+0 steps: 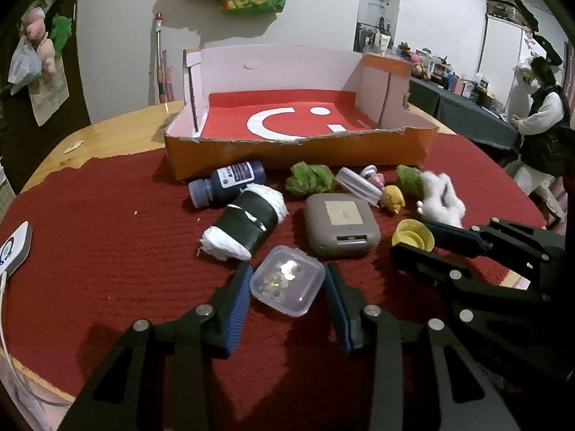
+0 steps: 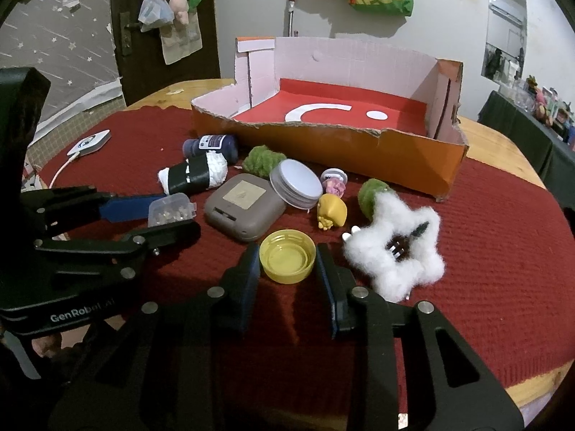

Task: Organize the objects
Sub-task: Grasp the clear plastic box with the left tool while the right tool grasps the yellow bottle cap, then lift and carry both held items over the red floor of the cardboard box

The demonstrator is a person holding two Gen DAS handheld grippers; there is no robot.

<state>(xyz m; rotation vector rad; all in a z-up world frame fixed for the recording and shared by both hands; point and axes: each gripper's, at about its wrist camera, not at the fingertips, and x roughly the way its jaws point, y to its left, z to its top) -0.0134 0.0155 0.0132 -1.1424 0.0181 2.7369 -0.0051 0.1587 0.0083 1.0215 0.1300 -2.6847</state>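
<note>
The left gripper (image 1: 287,283) sits nearest, its blue-padded jaws closed against the two sides of a small clear plastic box with rounded corners (image 1: 286,280). The box is square, lidded and holds small pale and amber pieces; it rests on the red ribbed cloth (image 1: 118,237). The right gripper (image 2: 287,262) has its jaws closed on a yellow plastic screw cap (image 2: 287,260), which lies open side up on the cloth, just right of the clear box.

Directly beyond the clear box lies a grey rounded-square case with a tan label (image 1: 341,224), and to its left a black roll with white paper ends (image 1: 244,226), lying on its side. Behind the roll a dark blue bottle with a white label (image 1: 228,181) also lies on its side. To the right sit a round clear-sided lid (image 2: 296,183), a yellow toy figure (image 2: 332,212), two green fuzzy clumps (image 2: 262,160) and a white cotton star shape (image 2: 395,255), all packed close together.

At the far side stands an open orange cardboard tray with a red floor and white markings (image 1: 298,151); its near wall is low and torn. The tray floor is bare. The cloth to the left of the clutter offers open room, up to a white flat device with a cable (image 1: 14,251) at the left edge of the wooden table (image 1: 107,125).
</note>
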